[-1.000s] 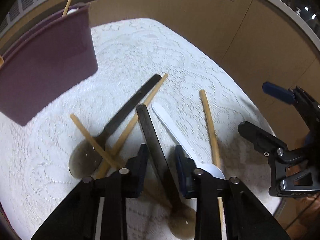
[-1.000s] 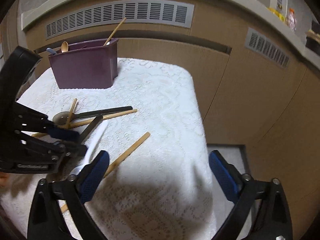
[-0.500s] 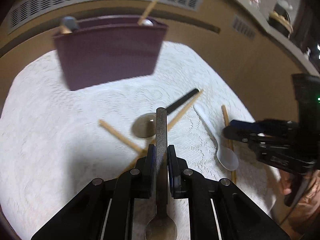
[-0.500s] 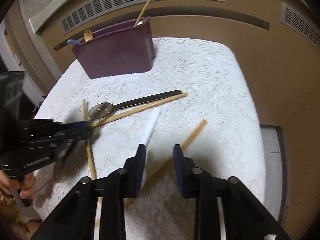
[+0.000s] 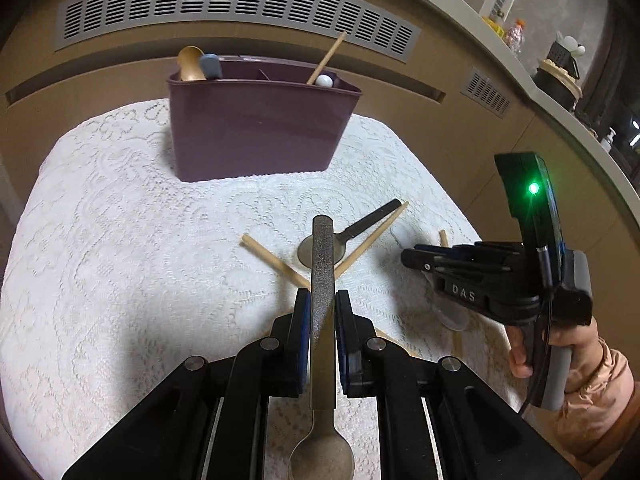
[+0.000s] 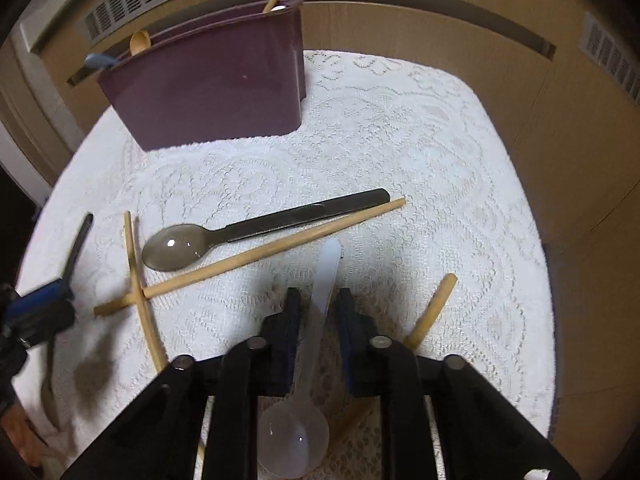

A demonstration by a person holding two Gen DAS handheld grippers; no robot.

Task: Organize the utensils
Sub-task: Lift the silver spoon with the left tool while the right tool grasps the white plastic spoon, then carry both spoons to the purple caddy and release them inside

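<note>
My left gripper (image 5: 322, 300) is shut on a dark-handled metal spoon (image 5: 323, 280), held above the table, handle pointing forward at the purple utensil holder (image 5: 260, 128). My right gripper (image 6: 318, 300) has its jaws close around the handle of a white plastic spoon (image 6: 320, 300) that lies on the lace cloth; whether they touch it does not show. A second dark-handled spoon (image 6: 240, 232) and several wooden chopsticks (image 6: 272, 252) lie on the cloth. The holder (image 6: 208, 84) stands at the back with a wooden spoon, a chopstick and other utensils inside.
The round table has a white lace cloth (image 5: 120, 240). Wooden cabinet fronts with vent grilles (image 5: 240, 8) stand behind it. The table edge drops off to the right (image 6: 552, 300). The right gripper body and a hand (image 5: 520, 280) show at the right of the left wrist view.
My left gripper closed on the dark-handled spoon, lifted it and turned toward the holder. My right gripper moved over the white spoon and narrowed around its handle.
</note>
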